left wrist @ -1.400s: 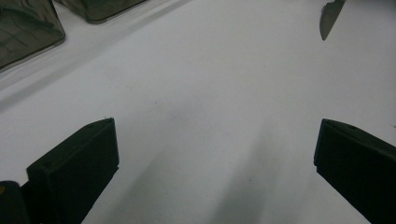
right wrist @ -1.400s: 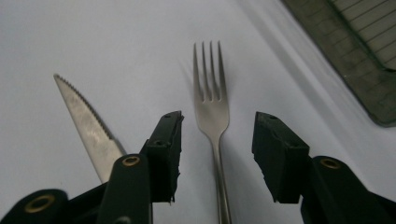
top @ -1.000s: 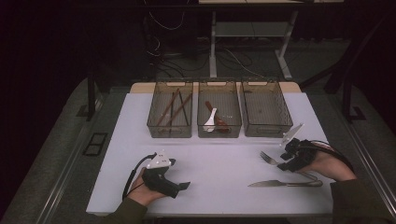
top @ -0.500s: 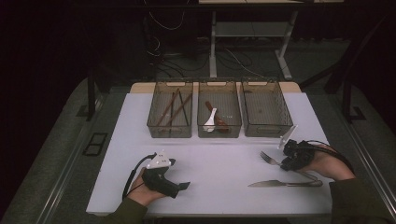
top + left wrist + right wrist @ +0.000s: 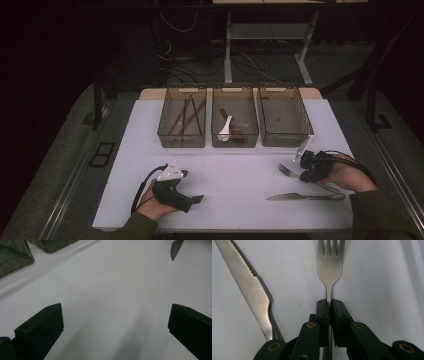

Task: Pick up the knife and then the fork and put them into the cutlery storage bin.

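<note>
A steel fork (image 5: 330, 262) lies on the white table (image 5: 235, 175) at the right, and my right gripper (image 5: 328, 302) has just been closing and now pinches its handle. In the high view the fork (image 5: 287, 171) points left from the right gripper (image 5: 309, 169). A steel knife (image 5: 300, 196) lies just in front of it, and its serrated blade (image 5: 249, 282) shows left of the fork. My left gripper (image 5: 196, 199) rests at the table's near left, and its jaws (image 5: 115, 325) stand wide apart over bare table.
Three smoky plastic bins stand in a row at the back: the left bin (image 5: 182, 122) holds brown sticks, the middle bin (image 5: 234, 122) holds a white spoon and a red utensil, and the right bin (image 5: 285, 120) looks bare inside. The knife's tip (image 5: 176, 248) shows far off.
The right gripper's jaws have closed onto the fork's handle and the hand has shifted slightly. The left hand and gripper have stayed put.
</note>
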`<state>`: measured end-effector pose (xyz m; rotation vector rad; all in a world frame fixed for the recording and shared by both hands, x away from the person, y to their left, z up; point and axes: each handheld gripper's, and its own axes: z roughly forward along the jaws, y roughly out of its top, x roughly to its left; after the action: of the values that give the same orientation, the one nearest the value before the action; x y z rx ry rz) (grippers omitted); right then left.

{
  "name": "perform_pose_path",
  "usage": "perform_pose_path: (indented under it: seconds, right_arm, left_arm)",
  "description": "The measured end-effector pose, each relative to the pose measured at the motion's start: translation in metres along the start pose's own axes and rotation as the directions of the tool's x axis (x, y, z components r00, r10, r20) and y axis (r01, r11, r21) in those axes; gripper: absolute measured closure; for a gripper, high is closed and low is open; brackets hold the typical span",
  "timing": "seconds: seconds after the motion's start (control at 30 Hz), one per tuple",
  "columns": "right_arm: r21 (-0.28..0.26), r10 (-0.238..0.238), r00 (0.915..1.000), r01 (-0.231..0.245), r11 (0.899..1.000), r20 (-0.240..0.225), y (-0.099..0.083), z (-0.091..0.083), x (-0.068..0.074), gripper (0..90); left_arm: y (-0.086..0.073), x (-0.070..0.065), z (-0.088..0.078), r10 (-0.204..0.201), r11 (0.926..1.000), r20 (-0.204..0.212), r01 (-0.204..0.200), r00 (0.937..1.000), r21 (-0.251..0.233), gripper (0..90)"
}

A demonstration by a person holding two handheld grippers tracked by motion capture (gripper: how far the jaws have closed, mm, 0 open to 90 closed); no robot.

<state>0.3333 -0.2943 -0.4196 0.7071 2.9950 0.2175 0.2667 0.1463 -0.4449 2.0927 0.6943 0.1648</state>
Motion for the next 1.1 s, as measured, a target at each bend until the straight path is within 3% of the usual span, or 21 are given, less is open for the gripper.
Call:
perform_pose_path:
  seconds: [0.2, 0.47, 0.67, 0.9, 1.0, 1.1]
  right_arm:
    - [-0.004, -0.008, 1.0000, 0.008, 1.000, -0.002, 0.000, 0.000, 0.000, 85.1]
    - [-0.048, 0.000, 1.0000, 0.001, 0.999, 0.008, -0.004, -0.004, -0.004, 85.1]
    - [-0.141, 0.024, 0.9997, -0.023, 0.990, 0.008, -0.008, -0.012, -0.007, 85.2]
    - [-0.263, 0.071, 0.9974, -0.071, 0.962, -0.009, -0.017, -0.021, -0.011, 85.2]
    - [-0.311, 0.103, 0.9944, -0.106, 0.945, -0.026, -0.021, -0.024, -0.014, 85.2]
    - [-0.366, 0.132, 0.9907, -0.135, 0.921, -0.033, -0.025, -0.027, -0.017, 85.2]
  left_arm:
    - [0.000, 0.000, -0.001, -0.001, 1.0000, 0.000, 0.001, 1.0000, -0.003, 0.0]
    - [0.000, -0.001, -0.002, 0.001, 1.0000, 0.002, -0.001, 1.0000, -0.007, 0.0]
    - [0.000, -0.001, -0.002, 0.004, 0.9999, 0.004, -0.004, 1.0000, -0.014, 0.0]
    - [0.000, 0.000, -0.002, 0.019, 0.9997, 0.001, -0.019, 0.9998, -0.016, 0.0]
    - [-0.001, 0.000, -0.003, 0.018, 0.9996, 0.000, -0.018, 0.9998, -0.022, 0.0]
    - [-0.001, 0.000, -0.003, 0.017, 0.9996, 0.001, -0.017, 0.9998, -0.024, 0.0]
